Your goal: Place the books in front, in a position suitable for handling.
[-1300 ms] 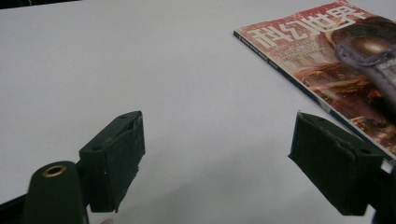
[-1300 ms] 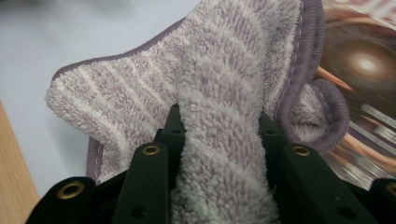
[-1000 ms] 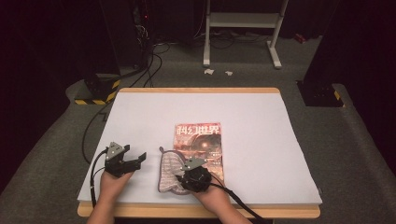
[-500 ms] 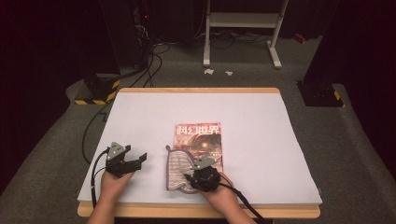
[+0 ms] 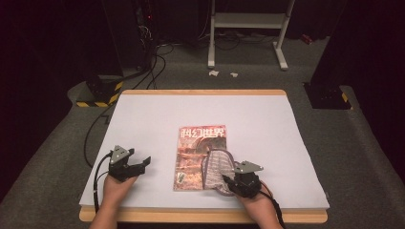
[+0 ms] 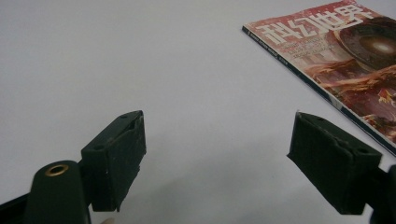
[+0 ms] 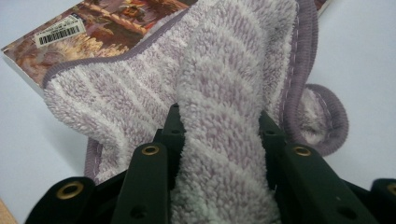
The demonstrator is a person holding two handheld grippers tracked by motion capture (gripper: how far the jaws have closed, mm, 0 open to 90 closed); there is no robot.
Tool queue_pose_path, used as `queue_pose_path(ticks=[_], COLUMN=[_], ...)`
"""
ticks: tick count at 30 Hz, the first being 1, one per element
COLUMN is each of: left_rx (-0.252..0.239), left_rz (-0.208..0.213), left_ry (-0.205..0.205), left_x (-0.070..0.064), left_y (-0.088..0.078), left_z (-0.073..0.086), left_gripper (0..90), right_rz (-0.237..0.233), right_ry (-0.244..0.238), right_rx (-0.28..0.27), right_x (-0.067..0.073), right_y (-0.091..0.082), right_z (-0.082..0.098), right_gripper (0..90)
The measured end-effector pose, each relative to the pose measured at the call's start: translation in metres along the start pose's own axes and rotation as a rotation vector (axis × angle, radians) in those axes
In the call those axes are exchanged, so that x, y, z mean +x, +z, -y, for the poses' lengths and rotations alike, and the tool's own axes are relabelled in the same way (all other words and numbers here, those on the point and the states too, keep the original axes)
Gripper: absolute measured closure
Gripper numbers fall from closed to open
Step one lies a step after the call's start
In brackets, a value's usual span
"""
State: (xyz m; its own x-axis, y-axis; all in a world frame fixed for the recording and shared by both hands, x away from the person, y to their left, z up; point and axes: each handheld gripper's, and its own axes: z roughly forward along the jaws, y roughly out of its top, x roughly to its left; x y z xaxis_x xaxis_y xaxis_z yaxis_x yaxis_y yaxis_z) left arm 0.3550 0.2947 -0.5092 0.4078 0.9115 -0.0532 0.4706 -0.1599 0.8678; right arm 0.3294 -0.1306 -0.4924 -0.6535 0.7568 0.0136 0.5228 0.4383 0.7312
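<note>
The right gripper [image 5: 228,181] is clenched on a fold of the lilac striped towel [image 5: 216,168]: in the right gripper view its 2 black jaws press a thick ridge of the towel [image 7: 219,116] between them. Ahead of those jaws the cloth spreads over the near right corner of the magazine [image 5: 198,155], whose barcode label [image 7: 58,31] lies just left of the towel edge. The left gripper [image 5: 141,164] rests on the white table cover [image 5: 143,119], well apart from the towel, jaws spread wide with nothing between them; the magazine [image 6: 345,60] lies ahead and to its right.
</note>
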Motion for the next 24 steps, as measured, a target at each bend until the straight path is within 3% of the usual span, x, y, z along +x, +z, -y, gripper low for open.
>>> queue_pose_path(ticks=[15, 24], left_rx=[0.001, 0.001], left_rz=[0.003, 0.004], left_ry=[-0.001, -0.001], left_x=[0.000, 0.000], left_y=[0.000, 0.000], left_z=[0.000, 0.000], left_gripper=[19.0, 19.0], right_rz=[0.032, -0.043], right_ry=[-0.081, -0.145], right_rx=[0.016, 0.008], right_x=[0.020, 0.054], right_y=[0.014, 0.037], right_z=[-0.016, -0.034], right_gripper=[65.4, 65.5])
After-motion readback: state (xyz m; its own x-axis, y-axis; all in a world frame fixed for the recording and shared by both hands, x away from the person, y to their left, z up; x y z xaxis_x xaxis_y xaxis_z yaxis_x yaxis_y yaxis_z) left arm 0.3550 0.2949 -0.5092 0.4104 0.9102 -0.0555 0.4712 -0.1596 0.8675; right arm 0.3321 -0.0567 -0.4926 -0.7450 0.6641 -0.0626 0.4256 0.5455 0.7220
